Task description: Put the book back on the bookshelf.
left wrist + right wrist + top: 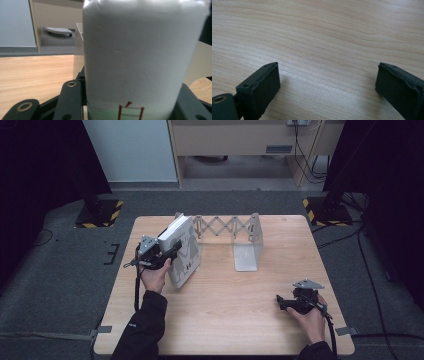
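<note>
A thick white book (184, 251) with dark figures on its cover stands tilted at the table's left, its top leaning against the left end of a white expanding book rack (225, 226). My left gripper (172, 248) is shut across the book's thickness from the left. In the left gripper view the white spine (140, 55), marked with a red character, sits between the two black jaws of the left gripper (132, 102). My right gripper (281, 301) rests low at the table's front right, pointing left. In the right gripper view the right gripper (328, 82) stands open over bare wood.
The rack's right end plate (248, 251) stands upright on the wooden table (225, 320), with an open slot between the plates. Weighted stands with yellow-black stripes (99, 212) sit on the floor at both far corners. Cables trail on the right floor (370, 270).
</note>
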A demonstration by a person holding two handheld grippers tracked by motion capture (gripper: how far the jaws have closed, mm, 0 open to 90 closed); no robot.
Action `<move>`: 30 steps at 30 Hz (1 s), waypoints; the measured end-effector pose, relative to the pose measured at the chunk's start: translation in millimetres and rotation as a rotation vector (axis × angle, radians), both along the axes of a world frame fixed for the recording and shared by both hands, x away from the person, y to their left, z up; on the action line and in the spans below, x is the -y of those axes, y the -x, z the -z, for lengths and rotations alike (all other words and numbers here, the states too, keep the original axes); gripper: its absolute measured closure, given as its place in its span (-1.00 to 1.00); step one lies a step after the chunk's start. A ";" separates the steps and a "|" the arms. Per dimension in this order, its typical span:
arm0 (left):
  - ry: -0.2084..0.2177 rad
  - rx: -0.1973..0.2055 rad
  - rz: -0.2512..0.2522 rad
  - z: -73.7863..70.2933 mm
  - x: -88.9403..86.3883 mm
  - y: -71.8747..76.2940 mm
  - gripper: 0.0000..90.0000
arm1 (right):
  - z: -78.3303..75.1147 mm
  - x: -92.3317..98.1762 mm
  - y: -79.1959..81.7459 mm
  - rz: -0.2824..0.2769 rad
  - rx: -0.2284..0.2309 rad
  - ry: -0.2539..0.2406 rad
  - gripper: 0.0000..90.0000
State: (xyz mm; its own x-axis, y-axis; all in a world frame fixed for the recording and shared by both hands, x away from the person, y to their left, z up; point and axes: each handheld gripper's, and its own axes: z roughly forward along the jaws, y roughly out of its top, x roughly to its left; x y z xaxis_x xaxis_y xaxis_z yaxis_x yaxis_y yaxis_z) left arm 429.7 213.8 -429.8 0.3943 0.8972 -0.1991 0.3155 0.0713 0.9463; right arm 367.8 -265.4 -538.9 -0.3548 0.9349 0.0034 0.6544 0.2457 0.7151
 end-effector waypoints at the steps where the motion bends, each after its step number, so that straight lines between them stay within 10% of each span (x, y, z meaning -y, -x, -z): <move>1: -0.004 0.001 0.001 1.1 -0.3 2.2 0.16 | 0.0 0.0 0.0 0.000 0.000 0.000 -0.87; 30: -0.116 0.067 -0.063 16.0 23.8 21.3 0.16 | 0.0 0.0 0.0 0.000 0.000 0.000 -0.87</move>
State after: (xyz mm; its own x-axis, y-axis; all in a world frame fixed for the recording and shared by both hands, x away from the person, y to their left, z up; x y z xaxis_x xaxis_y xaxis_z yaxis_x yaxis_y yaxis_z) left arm 408.4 190.0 -445.8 0.3454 0.9360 -0.0678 0.2494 -0.0219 0.9681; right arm 367.8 -265.4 -538.9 -0.3548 0.9349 0.0034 0.6545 0.2458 0.7150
